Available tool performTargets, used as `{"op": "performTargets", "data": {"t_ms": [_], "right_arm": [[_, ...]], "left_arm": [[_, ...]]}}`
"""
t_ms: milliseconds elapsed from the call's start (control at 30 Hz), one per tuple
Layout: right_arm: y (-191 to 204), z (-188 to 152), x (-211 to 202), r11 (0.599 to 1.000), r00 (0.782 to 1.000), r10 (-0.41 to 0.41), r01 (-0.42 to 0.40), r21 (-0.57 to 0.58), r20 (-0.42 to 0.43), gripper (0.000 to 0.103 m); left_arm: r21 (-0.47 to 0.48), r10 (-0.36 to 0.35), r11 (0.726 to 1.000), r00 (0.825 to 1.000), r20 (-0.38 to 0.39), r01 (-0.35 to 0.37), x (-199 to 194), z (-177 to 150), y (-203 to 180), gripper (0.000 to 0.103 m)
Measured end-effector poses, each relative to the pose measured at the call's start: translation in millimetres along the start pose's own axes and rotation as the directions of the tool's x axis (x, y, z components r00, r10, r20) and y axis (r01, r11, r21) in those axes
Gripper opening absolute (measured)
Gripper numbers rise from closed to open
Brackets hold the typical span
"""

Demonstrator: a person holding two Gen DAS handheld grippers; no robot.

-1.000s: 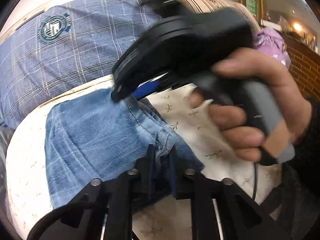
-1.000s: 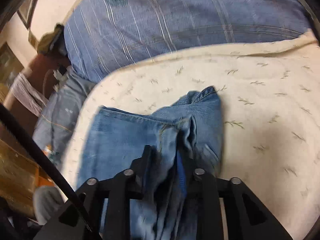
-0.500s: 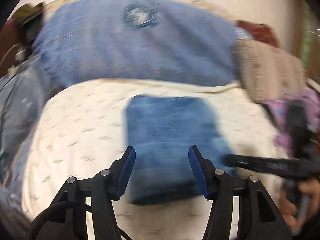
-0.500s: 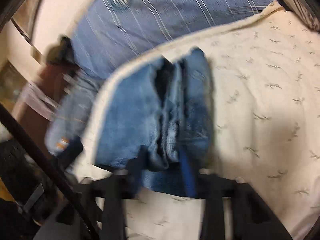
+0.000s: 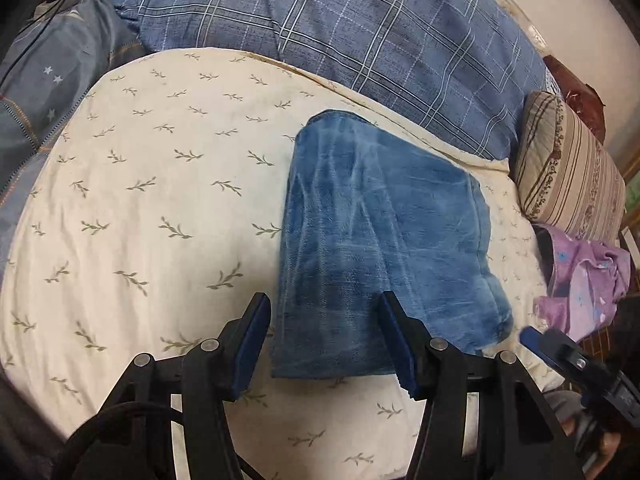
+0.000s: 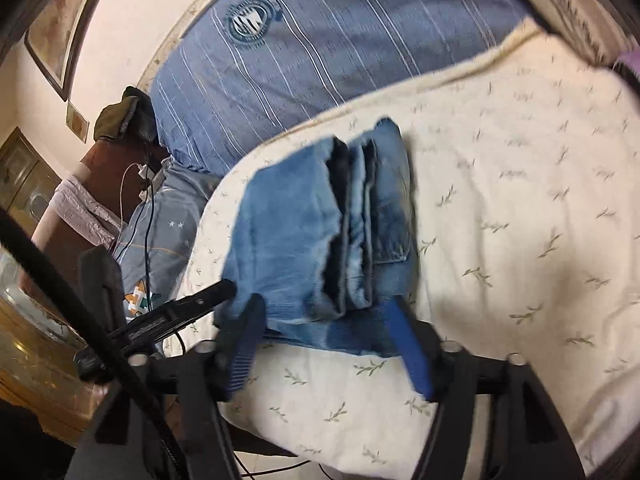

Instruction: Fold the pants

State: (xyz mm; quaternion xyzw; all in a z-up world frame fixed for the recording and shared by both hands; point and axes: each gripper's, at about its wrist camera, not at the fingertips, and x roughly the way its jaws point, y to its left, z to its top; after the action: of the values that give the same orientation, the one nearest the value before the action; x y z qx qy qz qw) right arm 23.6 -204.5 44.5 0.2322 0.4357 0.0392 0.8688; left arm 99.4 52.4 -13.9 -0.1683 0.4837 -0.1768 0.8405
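Note:
The blue denim pants (image 5: pixel 384 240) lie folded into a compact rectangle on the cream leaf-print bed sheet (image 5: pixel 160 200). My left gripper (image 5: pixel 328 344) is open and empty, just short of the near edge of the fold. In the right wrist view the pants (image 6: pixel 320 232) show their stacked layers from the side. My right gripper (image 6: pixel 328 344) is open and empty, its fingers either side of the near end of the fold. The right gripper's blue tip also shows in the left wrist view (image 5: pixel 560 356) at the lower right.
A blue plaid pillow (image 5: pixel 360 32) lies behind the pants. A striped cushion (image 5: pixel 568 176) and a purple garment (image 5: pixel 584 280) lie to the right. A grey star-print cloth (image 5: pixel 52 80) lies left. Cables and a brown headboard (image 6: pixel 100 184) stand beside the bed.
Both grippers have let go of the pants and opened. The pants now lie flat and folded. Both grippers have drawn back toward the near edge of the bed.

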Motion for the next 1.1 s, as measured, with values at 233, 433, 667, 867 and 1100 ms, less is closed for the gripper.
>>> {"op": "performTargets", "data": {"t_ms": [233,433,667,867,1100], "right_arm": [[33.2,-0.4,-44.5,0.984,0.984,-0.18,0.179,0.016,0.008,0.069],[62.6,7.3,-80.2,0.961,0.962,-0.27,0.267,0.071,0.044,0.071],[86.4,17.8,-47.0,0.976,0.974,-0.201,0.209,-0.07,0.102,0.077],[73.9,47.6,-7.0,0.99,0.995,-0.099,0.099,-0.102,0.001,0.077],[46.3,33.7,5.9,0.985,0.991,-0.132,0.13,-0.114,-0.018,0.077]], "left_arm": [[0.007,-0.042,0.999,0.999,0.018,0.042,-22.3,8.1,-9.3,0.055],[0.053,-0.03,0.998,0.999,0.043,0.028,-36.3,8.2,-17.7,0.055],[0.035,0.007,0.999,0.998,0.065,-0.01,-40.4,13.9,1.5,0.055],[0.028,0.029,0.999,0.997,0.07,-0.031,-33.1,14.9,7.8,0.054],[0.071,0.109,0.991,0.991,0.083,-0.115,-38.6,13.2,-10.3,0.053]]}}
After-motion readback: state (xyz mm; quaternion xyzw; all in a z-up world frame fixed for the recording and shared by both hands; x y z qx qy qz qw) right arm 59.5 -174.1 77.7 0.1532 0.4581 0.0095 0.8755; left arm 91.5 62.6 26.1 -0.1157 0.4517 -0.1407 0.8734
